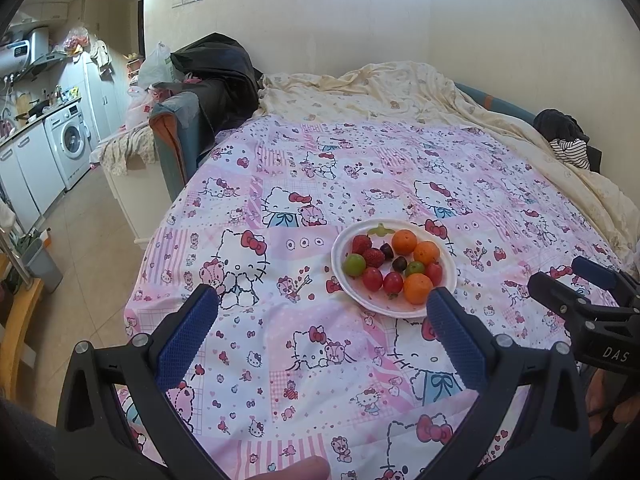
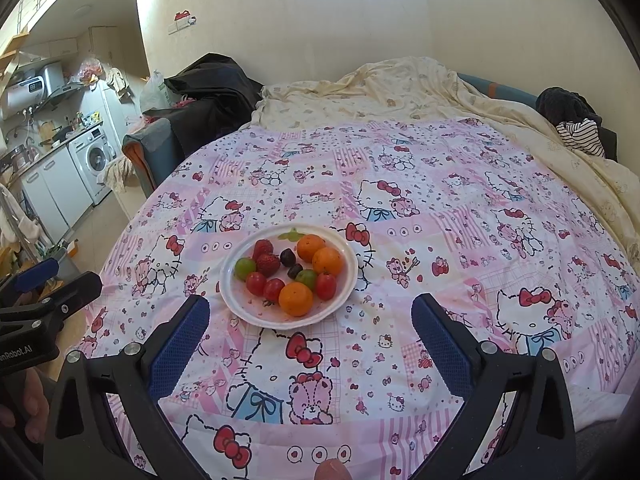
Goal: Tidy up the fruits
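Observation:
A white plate (image 1: 343, 280) (image 2: 347, 276) lies on a pink cartoon-print bedspread (image 1: 280, 360) (image 2: 440, 240). It holds three oranges (image 1: 417, 288) (image 2: 295, 298), strawberries (image 1: 361, 244) (image 2: 267, 264), red cherry tomatoes (image 1: 372, 279) (image 2: 256, 283), green grapes (image 1: 355, 264) (image 2: 245, 267) and dark grapes (image 1: 399, 264) (image 2: 287, 257). My left gripper (image 1: 322, 304) is open and empty, held just short of the plate. My right gripper (image 2: 310, 308) is open and empty, also just short of the plate; it shows at the right edge of the left wrist view (image 1: 576, 280).
A cream quilt (image 1: 400, 88) (image 2: 400, 88) is bunched at the bed's far side. Dark clothes (image 1: 216, 76) (image 2: 212, 92) pile at the far left corner, striped clothing (image 1: 570, 152) (image 2: 582, 136) at the far right. A kitchen with a washing machine (image 1: 72, 144) (image 2: 94, 160) lies beyond the bed's left edge.

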### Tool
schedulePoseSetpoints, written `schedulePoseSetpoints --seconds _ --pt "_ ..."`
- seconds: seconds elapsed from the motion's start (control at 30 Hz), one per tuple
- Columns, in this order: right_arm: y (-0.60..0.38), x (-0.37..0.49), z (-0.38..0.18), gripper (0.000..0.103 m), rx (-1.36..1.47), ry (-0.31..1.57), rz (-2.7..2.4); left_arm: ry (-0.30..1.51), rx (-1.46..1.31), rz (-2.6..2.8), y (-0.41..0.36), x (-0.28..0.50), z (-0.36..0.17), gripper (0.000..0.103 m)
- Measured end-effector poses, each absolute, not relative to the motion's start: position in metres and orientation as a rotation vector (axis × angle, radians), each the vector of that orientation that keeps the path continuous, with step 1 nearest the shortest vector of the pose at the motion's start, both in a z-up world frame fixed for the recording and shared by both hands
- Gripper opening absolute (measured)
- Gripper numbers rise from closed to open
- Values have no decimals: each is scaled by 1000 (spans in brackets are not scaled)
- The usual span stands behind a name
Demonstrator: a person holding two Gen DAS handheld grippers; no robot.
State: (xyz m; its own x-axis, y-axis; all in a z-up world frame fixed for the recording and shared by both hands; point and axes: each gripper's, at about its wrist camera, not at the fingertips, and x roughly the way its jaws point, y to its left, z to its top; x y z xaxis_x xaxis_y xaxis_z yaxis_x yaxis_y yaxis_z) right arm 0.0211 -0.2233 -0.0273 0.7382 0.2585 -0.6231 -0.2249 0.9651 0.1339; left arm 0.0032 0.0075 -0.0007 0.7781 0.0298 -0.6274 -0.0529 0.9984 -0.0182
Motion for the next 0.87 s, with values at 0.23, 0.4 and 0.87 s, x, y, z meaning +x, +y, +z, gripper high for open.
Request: schedulePoseSetpoints --seconds 0.23,0.4,0.87 --pt "-224 21 -27 103 52 691 266 678 -35 44 8 3 -1 103" --pt "-224 21 -27 103 52 691 266 678 -37 44 8 3 -1 103" --pt "-224 21 -27 103 53 691 266 678 -42 39 2 1 -3 103"
